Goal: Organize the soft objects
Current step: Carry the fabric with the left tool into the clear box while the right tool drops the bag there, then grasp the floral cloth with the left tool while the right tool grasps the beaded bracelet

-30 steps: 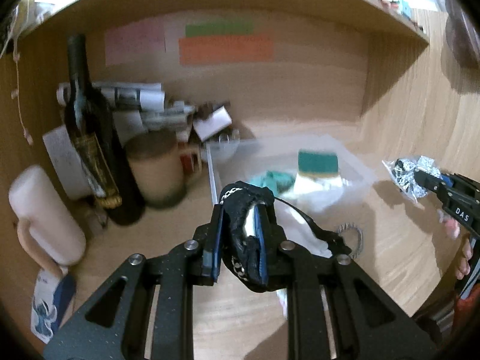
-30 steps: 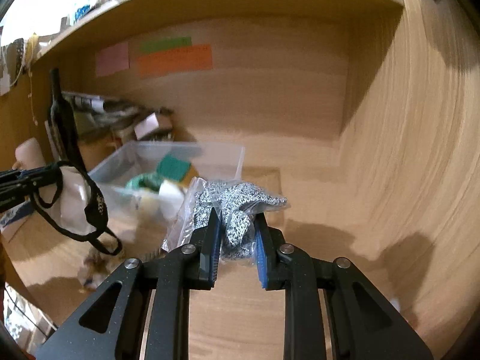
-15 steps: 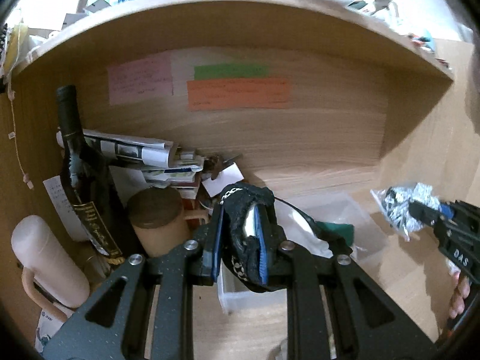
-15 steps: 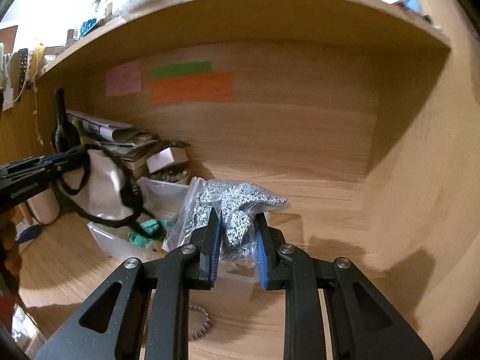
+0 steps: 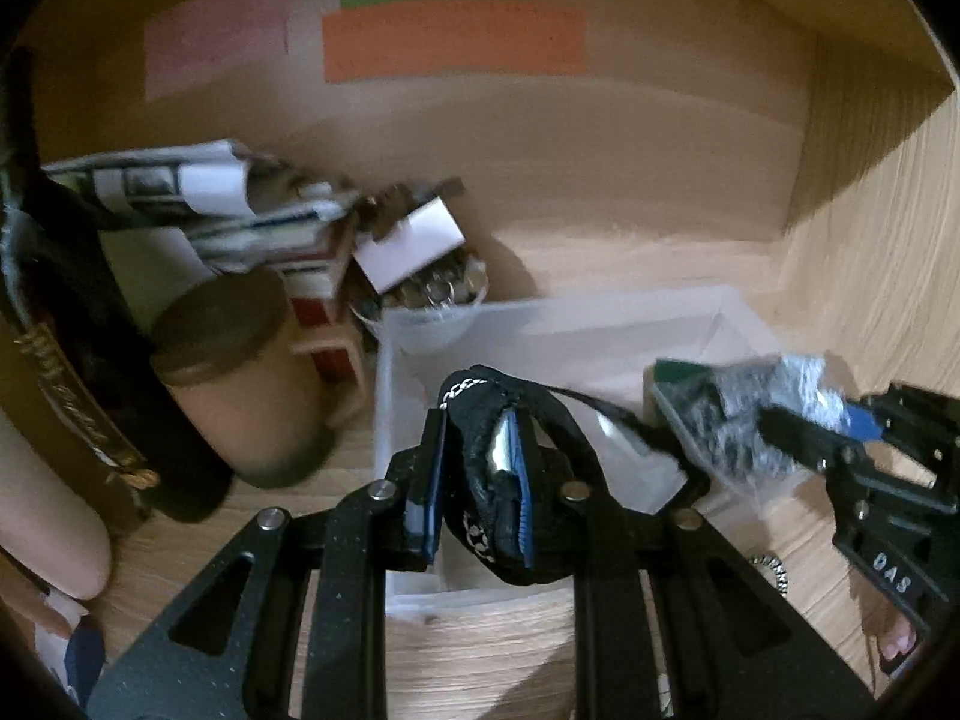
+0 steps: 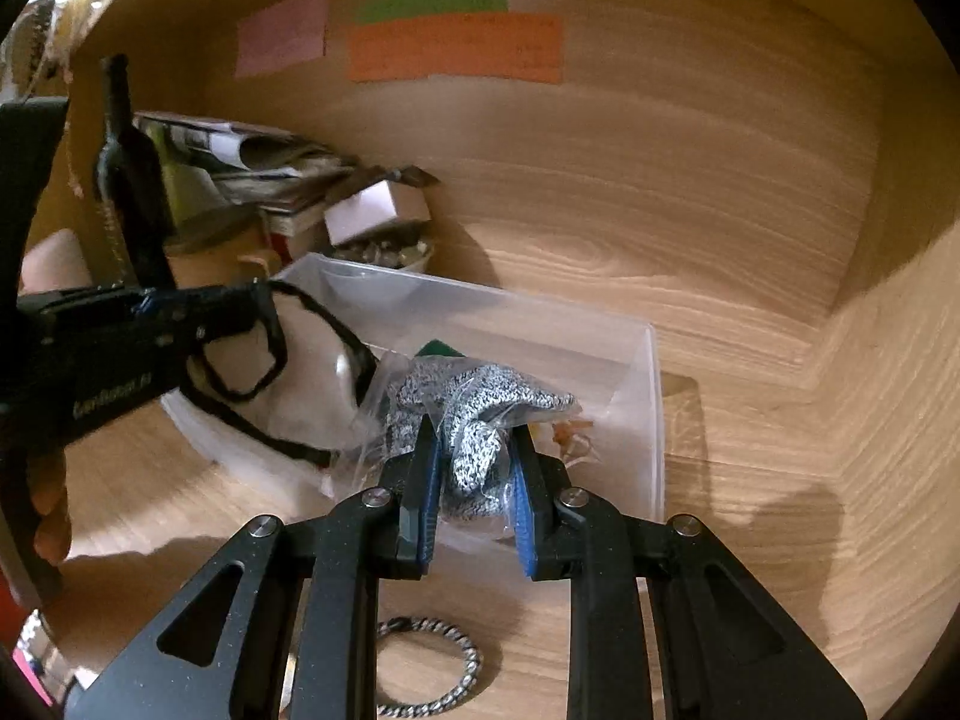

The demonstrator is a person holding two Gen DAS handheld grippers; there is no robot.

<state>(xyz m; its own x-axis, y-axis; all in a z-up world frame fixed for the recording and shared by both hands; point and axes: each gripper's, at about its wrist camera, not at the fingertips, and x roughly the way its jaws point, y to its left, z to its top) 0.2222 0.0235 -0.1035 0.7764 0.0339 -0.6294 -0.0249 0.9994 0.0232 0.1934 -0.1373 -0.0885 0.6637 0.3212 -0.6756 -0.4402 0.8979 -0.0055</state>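
both tongs lowered over clear bin | left tongs pinch black-strapped, possibly white pouch | right tongs clamp speckled grey bagged fabric

It was a home, a cluttered wooden shelf nook. A wine bottle, rolled newspapers, a lidded mug and sticky notes showed it.

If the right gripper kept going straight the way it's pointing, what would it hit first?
Probably the clear plastic bin. The right gripper, shut on the bagged grey knit item, points over the bin's near rim toward its inside, so the bag would likely meet the bin's floor or far wall first; depth is unclear.
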